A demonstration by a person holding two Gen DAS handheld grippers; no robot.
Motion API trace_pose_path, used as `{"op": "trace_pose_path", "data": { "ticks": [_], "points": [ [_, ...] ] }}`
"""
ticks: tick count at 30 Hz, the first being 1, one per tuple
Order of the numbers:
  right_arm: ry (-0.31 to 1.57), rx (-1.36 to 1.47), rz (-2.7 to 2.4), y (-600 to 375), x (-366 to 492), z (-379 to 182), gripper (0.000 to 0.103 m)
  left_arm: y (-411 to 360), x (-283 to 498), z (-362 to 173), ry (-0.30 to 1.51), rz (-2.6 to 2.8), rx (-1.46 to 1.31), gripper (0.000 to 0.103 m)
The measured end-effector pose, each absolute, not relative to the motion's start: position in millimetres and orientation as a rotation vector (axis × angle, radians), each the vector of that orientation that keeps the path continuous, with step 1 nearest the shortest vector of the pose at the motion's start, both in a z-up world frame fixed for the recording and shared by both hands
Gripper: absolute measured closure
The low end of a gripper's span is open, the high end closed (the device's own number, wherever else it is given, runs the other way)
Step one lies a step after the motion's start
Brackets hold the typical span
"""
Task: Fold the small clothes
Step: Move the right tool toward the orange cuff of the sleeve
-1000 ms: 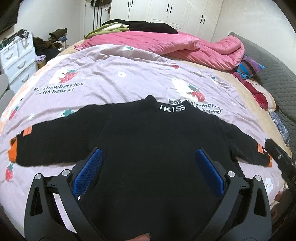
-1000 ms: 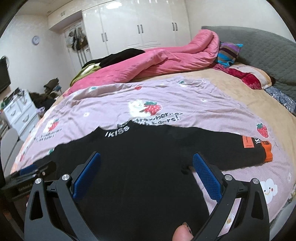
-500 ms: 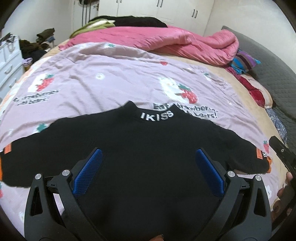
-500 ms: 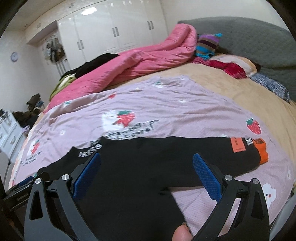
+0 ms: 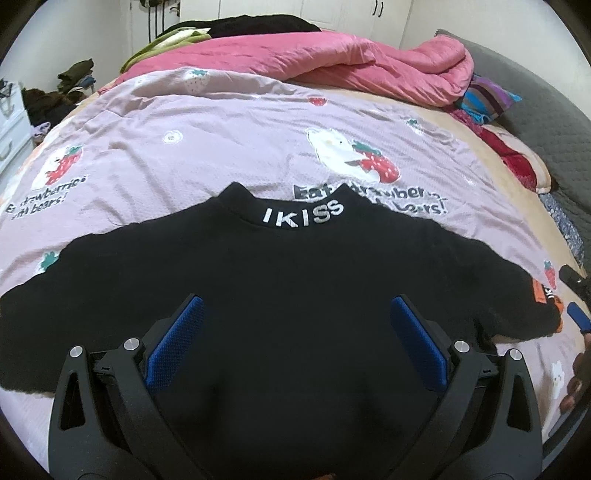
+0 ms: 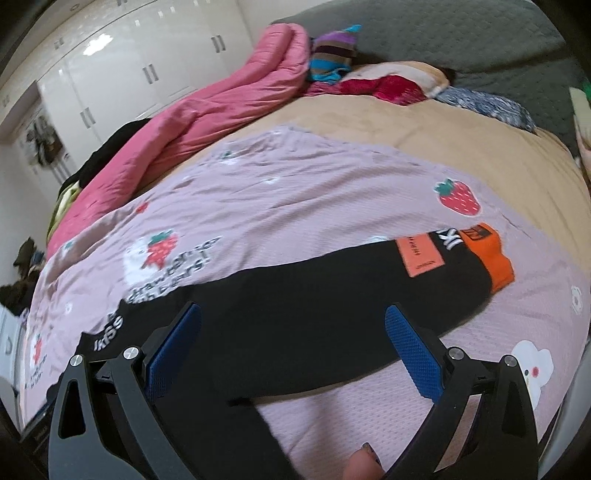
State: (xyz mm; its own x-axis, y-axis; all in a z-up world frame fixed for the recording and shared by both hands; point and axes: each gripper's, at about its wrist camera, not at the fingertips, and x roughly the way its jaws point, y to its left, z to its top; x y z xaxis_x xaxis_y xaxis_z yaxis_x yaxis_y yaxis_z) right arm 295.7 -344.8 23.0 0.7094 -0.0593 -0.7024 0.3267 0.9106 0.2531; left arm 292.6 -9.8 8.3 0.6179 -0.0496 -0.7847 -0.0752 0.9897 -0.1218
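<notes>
A small black sweater (image 5: 295,280) with white "IKISS" lettering on its collar (image 5: 303,216) lies flat on a lilac strawberry-print blanket (image 5: 221,147), both sleeves spread out. My left gripper (image 5: 295,325) is open and empty above the sweater's body. My right gripper (image 6: 293,332) is open and empty above the right sleeve (image 6: 332,295), which ends in an orange cuff (image 6: 491,254) with an orange patch. The right gripper's tip shows at the right edge of the left wrist view (image 5: 576,302).
A pink duvet (image 5: 332,55) is bunched along the far side of the bed, with dark and green clothes behind it. Striped and red cushions (image 6: 369,74) lie by the grey headboard (image 6: 461,33). White wardrobes (image 6: 129,81) stand behind. A drawer unit (image 5: 11,125) stands at left.
Both grippers have shifted right along the sweater. The left one now faces the collar squarely. The right one has swung onto the right sleeve, so the orange cuff looks closer.
</notes>
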Motion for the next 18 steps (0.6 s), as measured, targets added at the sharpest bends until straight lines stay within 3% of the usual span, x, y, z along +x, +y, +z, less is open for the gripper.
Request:
{"op": "trace_pose_path", "data": {
  "ticks": [18],
  "points": [
    [0.795,0.680,-0.486,-461,290,-34,0.004,0,308,-20,0.939,0.039,-0.138,0.008]
  ]
}}
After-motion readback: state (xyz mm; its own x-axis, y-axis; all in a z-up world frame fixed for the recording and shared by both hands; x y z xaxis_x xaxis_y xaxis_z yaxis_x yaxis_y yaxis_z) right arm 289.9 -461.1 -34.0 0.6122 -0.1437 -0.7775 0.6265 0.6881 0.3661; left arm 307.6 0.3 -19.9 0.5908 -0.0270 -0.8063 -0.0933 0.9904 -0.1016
